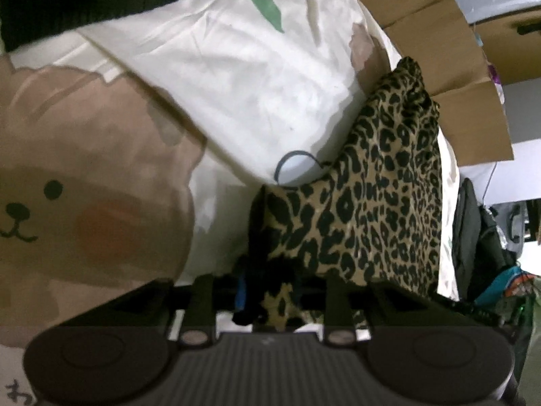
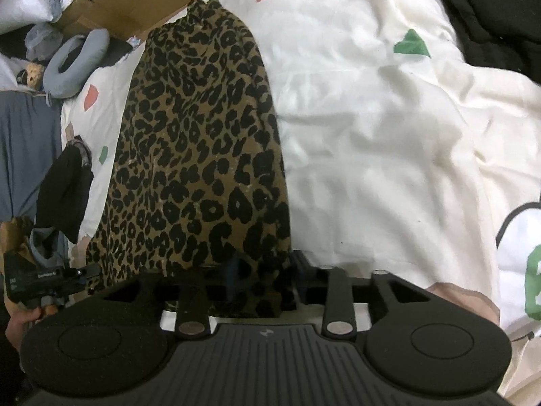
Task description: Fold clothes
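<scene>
i can read very little here: a dark hand-drawn character at the bottom left corner of the left wrist view, cut off by the edge, and small white lettering on the left gripper's (image 2: 91,272) body as seen from the right wrist, too blurred to make out. the cream bedsheet (image 2: 372,135) carries a brown bear print (image 1: 67,186) with a drawn face and green and pink patches.

the leopard-print garment (image 2: 203,142) lies on the sheet as a long, narrow folded strip. from my right wrist view its long axis runs away from the fingers, its gathered far end pointing toward the cardboard box (image 2: 142,3) at the top. its near edge sits between the fingers of my right gripper (image 2: 262,284); the jaws stand partly apart and i cannot tell whether the pads press on the cloth (it is dark down there).

in the left wrist view the same garment (image 1: 378,203) stretches up and to the right, and a bunched corner of it lies between the left gripper's (image 1: 270,299) parted fingers; whether it is pinched i cannot tell either.
</scene>
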The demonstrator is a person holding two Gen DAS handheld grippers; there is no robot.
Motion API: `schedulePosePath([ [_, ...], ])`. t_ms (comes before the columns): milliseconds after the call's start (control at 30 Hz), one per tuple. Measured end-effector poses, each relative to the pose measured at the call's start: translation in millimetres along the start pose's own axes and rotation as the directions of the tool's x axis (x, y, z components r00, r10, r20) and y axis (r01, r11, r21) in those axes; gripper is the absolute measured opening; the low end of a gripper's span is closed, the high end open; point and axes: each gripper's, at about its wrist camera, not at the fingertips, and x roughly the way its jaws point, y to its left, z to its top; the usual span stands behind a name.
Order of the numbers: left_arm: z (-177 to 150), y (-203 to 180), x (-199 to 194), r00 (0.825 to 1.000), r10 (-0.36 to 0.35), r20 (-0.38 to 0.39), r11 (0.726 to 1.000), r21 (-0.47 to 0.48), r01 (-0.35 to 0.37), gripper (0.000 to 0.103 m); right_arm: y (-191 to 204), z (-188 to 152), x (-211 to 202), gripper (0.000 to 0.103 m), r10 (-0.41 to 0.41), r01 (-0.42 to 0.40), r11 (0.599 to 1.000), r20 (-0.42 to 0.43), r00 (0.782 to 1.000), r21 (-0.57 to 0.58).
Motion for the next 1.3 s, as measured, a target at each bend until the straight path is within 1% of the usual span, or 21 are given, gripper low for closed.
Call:
schedulePosePath([
  [100, -0.6, 5.4, 0.7, 1.000, -0.031, 0.004, 1.000, 0.003, 0.031, 0.033, 1.2, 1.7, 7.1, 0.039, -0.013, 0.013, 1.000, -0.016, 1.000, -0.019],
  [133, -0.9, 7.0, 0.8, 0.999, -0.040, 0.005, 0.999, 0.006, 0.040, 0.033, 1.4, 2.1, 9.3, 0.038, -0.017, 0.017, 1.000, -0.020, 1.000, -0.026],
  [167, -1.2, 8.4, 1.1, 0.999, -0.049, 0.006, 0.999, 0.009, 0.049, 0.033, 1.7, 2.6, 11.4, 0.035, -0.022, 0.021, 0.999, -0.023, 1.000, -0.034],
  [200, -1.4, 9.4, 1.1, 0.998, -0.057, 0.006, 0.998, 0.011, 0.057, 0.033, 2.0, 3.2, 13.0, 0.016, -0.026, 0.025, 0.999, -0.026, 0.999, -0.041],
  [233, -1.7, 10.3, 0.9, 0.998, -0.065, 0.006, 0.998, 0.012, 0.065, 0.033, 2.3, 3.9, 13.4, 0.006, -0.031, 0.029, 0.998, -0.028, 0.999, -0.049],
  [300, -2.1, 11.0, 1.1, 0.997, -0.074, 0.005, 0.997, 0.015, 0.074, 0.033, 2.0, 5.0, 10.3, 0.003, -0.026, 0.024, 0.998, -0.024, 0.999, -0.052],
  [400, -2.7, 9.8, 1.7, 0.997, -0.079, 0.000, 0.997, 0.024, 0.079, 0.031, 1.1, 4.3, 3.5, 0.002, -0.029, 0.028, 0.998, -0.016, 0.999, -0.054],
  [467, -3.5, 7.5, 3.1, 0.997, -0.075, -0.004, 0.996, 0.037, 0.075, 0.030, -1.7, 4.3, -1.3, 0.002, -0.020, 0.019, 0.999, -0.012, 1.000, -0.031],
  [533, -3.9, 5.5, 5.6, 0.998, -0.065, -0.011, 0.997, 0.051, 0.066, 0.022, -2.3, 4.1, -5.0, 0.001, -0.012, 0.012, 1.000, -0.008, 1.000, -0.021],
  [567, -4.1, 4.6, 7.0, 0.998, -0.060, -0.015, 0.996, 0.057, 0.061, 0.013, -2.1, 3.8, -6.2, 0.001, -0.012, 0.012, 1.000, -0.007, 1.000, -0.021],
  [667, -4.0, 2.3, 7.2, 0.998, -0.053, -0.020, 0.997, 0.060, 0.054, 0.008, -1.8, 3.7, -7.8, 0.001, -0.010, 0.010, 1.000, -0.007, 1.000, -0.023],
  [867, -2.4, -10.5, -10.2, 0.998, -0.056, -0.033, 0.996, 0.067, 0.059, 0.006, -1.9, 5.2, -13.4, 0.001, 0.007, -0.007, 1.000, -0.015, 1.000, -0.003],
  [1000, 1.1, -12.2, -25.5, 0.996, -0.073, -0.048, 0.995, 0.058, 0.075, 0.006, -1.6, 6.2, -18.8, 0.001, 0.019, -0.019, 1.000, -0.031, 0.999, 0.010],
  [1067, 1.5, -12.8, -28.3, 0.996, -0.066, -0.060, 0.996, 0.063, 0.070, 0.006, -1.7, 6.9, -21.0, 0.001, 0.021, -0.020, 1.000, -0.041, 0.999, 0.014],
  [1233, 0.8, -4.6, -8.2, 0.995, -0.015, -0.096, 0.998, 0.065, 0.021, 0.006, -6.9, 9.3, -14.5, 0.002, 0.006, -0.005, 1.000, -0.072, 0.997, 0.019],
  [1300, 3.6, 0.0, -1.4, 0.995, -0.007, -0.098, 0.999, 0.044, 0.012, 0.008, -9.1, 12.1, -9.9, 0.003, -0.006, 0.008, 1.000, -0.082, 0.997, 0.018],
])
